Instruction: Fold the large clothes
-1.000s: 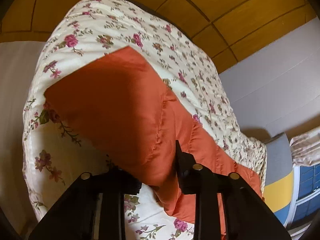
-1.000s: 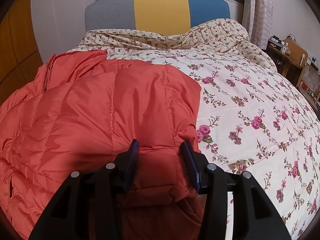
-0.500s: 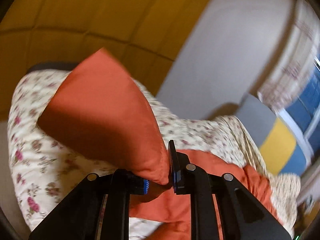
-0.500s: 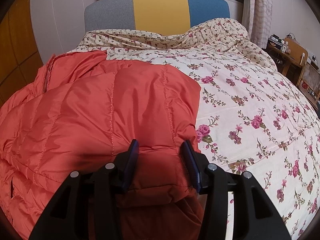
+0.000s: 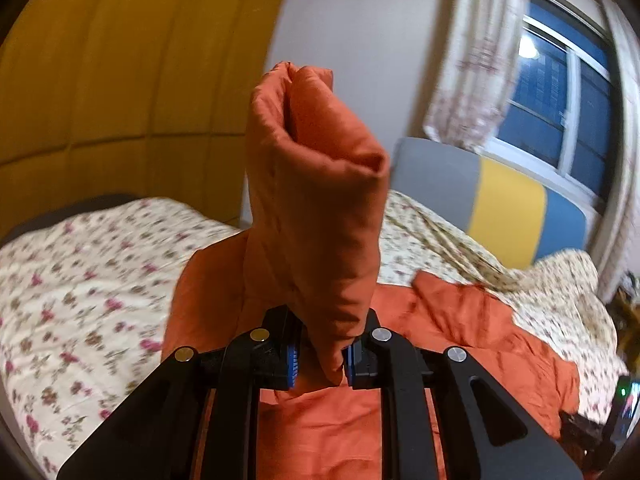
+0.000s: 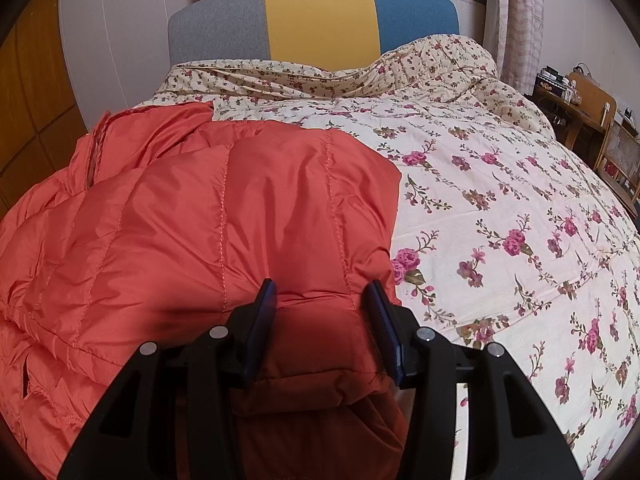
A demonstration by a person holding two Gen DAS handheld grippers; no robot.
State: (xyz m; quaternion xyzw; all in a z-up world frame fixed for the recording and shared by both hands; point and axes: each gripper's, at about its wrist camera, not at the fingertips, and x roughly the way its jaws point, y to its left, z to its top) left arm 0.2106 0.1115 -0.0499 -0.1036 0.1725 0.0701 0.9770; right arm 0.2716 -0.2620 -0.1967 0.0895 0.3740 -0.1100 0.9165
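Note:
An orange quilted jacket [image 6: 200,232] lies spread on the floral bed cover [image 6: 500,208]. My left gripper [image 5: 320,356] is shut on the jacket's sleeve [image 5: 316,200], which stands up from the fingers with its open cuff at the top; the jacket body [image 5: 460,320] lies below. My right gripper [image 6: 324,320] is open, its fingers either side of a padded fold at the jacket's near right edge, pressing on it.
A grey, yellow and blue headboard [image 6: 320,12] stands at the far end under a window [image 5: 560,92] with curtains. A yellow padded wall [image 5: 100,80] runs along the left. A wooden desk and chair [image 6: 592,108] stand at the right.
My left gripper has closed on the sleeve, lifted it off the bed and swung it up and toward the headboard. The right gripper has stayed still and open on the jacket.

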